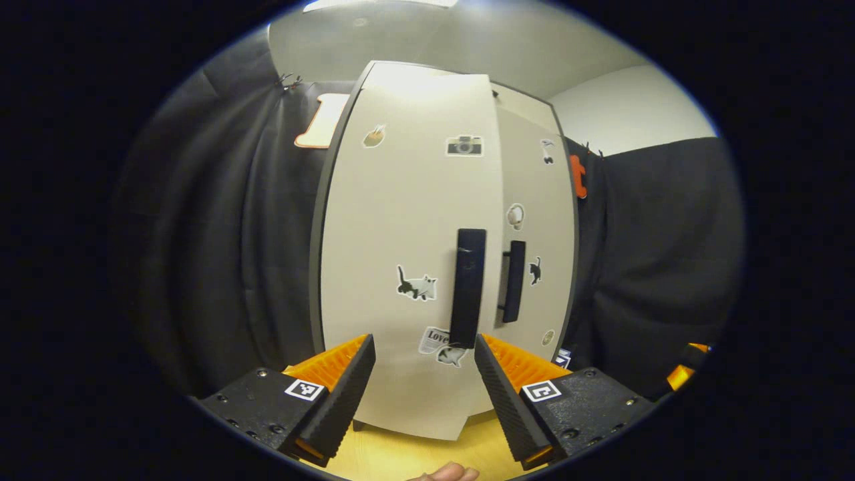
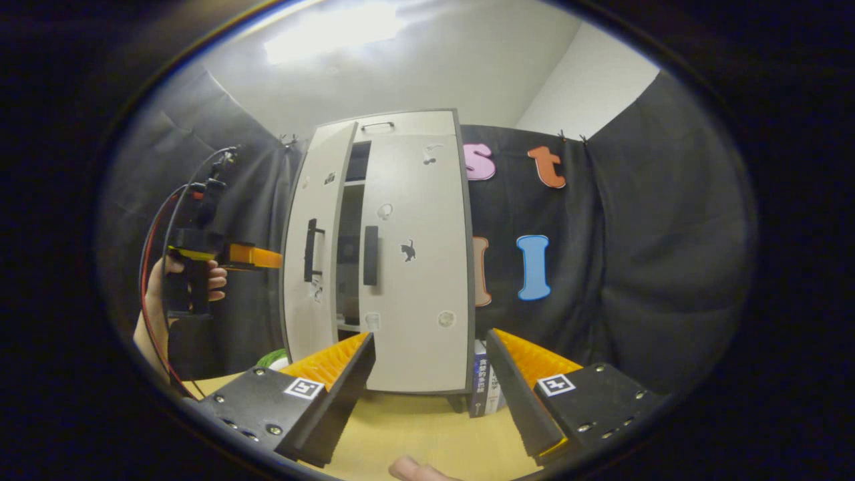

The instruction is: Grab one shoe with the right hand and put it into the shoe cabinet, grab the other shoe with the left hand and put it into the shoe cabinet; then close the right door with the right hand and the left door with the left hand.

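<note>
A: Grippers?
B: Left gripper (image 1: 425,374) and right gripper (image 2: 430,374) both gape wide, holding nothing.
A: The cabinet?
B: Shoe cabinet (image 2: 414,267) stands ahead of both jaws; left door (image 1: 407,254) ajar, right door (image 2: 417,267) nearly closed, interior too dark to make out shoes

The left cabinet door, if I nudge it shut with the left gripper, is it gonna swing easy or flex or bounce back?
The left door looks like a flat, rigid panel, so it should probably swing as one piece without flexing. It stands slightly ajar, leaving little travel. The open left gripper faces its smooth front, where fingers may slide.
</note>
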{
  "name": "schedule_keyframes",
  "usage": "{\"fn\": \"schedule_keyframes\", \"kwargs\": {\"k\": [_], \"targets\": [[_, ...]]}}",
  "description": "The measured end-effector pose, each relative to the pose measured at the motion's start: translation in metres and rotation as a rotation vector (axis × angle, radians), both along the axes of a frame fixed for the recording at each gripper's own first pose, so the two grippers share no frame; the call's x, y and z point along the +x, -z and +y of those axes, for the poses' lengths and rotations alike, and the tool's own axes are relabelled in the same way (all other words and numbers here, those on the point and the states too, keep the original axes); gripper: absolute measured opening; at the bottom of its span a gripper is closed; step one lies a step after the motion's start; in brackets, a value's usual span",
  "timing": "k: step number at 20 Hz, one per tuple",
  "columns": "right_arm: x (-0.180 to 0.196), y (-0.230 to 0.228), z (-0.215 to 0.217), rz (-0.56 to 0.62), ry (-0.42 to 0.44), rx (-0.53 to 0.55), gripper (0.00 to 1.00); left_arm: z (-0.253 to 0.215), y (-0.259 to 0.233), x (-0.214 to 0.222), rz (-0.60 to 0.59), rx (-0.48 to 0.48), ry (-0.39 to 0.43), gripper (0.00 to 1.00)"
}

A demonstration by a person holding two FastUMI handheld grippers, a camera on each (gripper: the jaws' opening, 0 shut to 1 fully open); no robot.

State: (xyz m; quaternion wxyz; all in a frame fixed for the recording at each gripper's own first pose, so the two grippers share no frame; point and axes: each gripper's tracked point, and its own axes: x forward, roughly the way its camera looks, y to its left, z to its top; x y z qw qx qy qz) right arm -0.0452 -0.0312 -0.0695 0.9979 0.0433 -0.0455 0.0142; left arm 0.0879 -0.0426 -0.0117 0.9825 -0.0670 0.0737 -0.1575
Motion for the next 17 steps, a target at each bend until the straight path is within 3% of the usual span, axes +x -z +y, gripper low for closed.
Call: {"fn": "schedule_keyframes", "kwargs": {"k": [4, 8, 10, 14, 17], "targets": [[0.001, -0.006, -0.001, -0.007, 0.008, 0.008, 1.00, -0.016, -0.015, -0.030, -0.018, -0.015, 0.006, 0.95], [0.000, -0.016, 0.001, -0.015, 0.015, 0.006, 1.00, -0.012, -0.018, -0.065, 0.001, -0.009, -0.041, 0.93], [-0.001, -0.022, 0.006, -0.014, 0.010, -0.016, 1.00, -0.023, -0.016, -0.086, 0.026, -0.043, 0.000, 0.96], [0.003, -0.036, 0.018, -0.019, 0.017, -0.035, 1.00, -0.030, -0.008, -0.115, 0.028, 0.000, 0.038, 0.96], [0.000, -0.043, 0.014, -0.016, 0.052, -0.034, 0.97, -0.032, -0.005, -0.130, -0.018, 0.053, 0.022, 0.96]]}}
